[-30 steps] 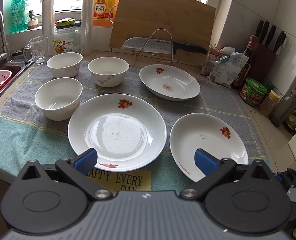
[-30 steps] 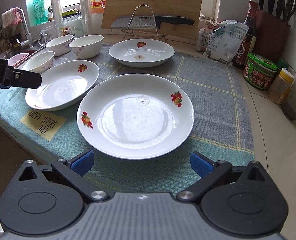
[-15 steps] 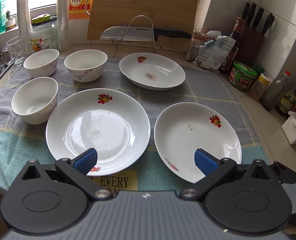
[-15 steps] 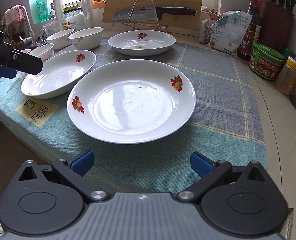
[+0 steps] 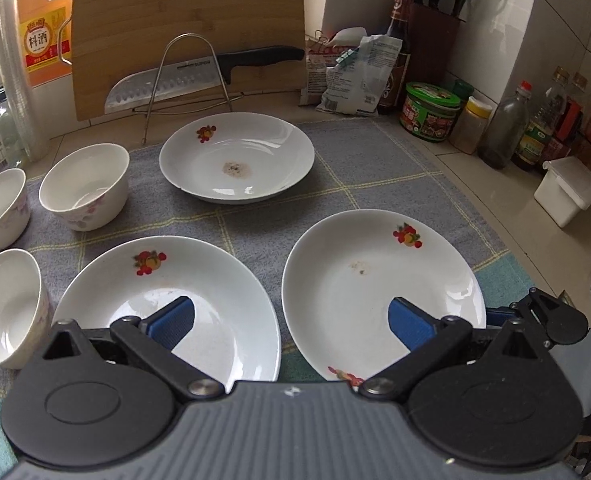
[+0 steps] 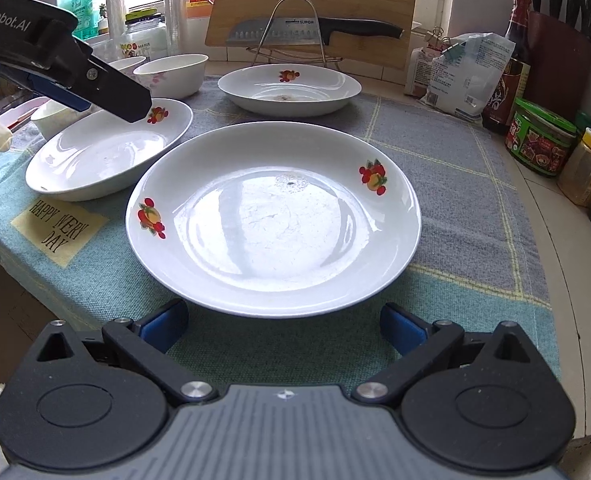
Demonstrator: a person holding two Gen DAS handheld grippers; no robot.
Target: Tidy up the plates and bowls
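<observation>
Three white plates with fruit prints lie on a towel [image 5: 359, 168]. In the left wrist view they are the near-left plate [image 5: 215, 280], the near-right plate [image 5: 375, 264] and the far plate [image 5: 237, 156]. Three white bowls [image 5: 85, 184] stand at the left. My left gripper [image 5: 291, 320] is open and empty, hovering over the gap between the two near plates. My right gripper [image 6: 283, 328] is open and empty, just short of the near-right plate's [image 6: 273, 216] front rim. The left gripper also shows in the right wrist view [image 6: 107, 92], above the left plate [image 6: 107, 152].
A knife [image 5: 199, 76] rests on a wire rack before a wooden cutting board [image 5: 187, 12]. Jars, bottles and a knife block [image 5: 435, 48] line the right wall. A white box [image 5: 567, 192] sits at the right. The counter's front edge is close below the grippers.
My left gripper has moved forward and right, now low over the two near plates. My right gripper has moved closer to the near-right plate's rim. Both stay open.
</observation>
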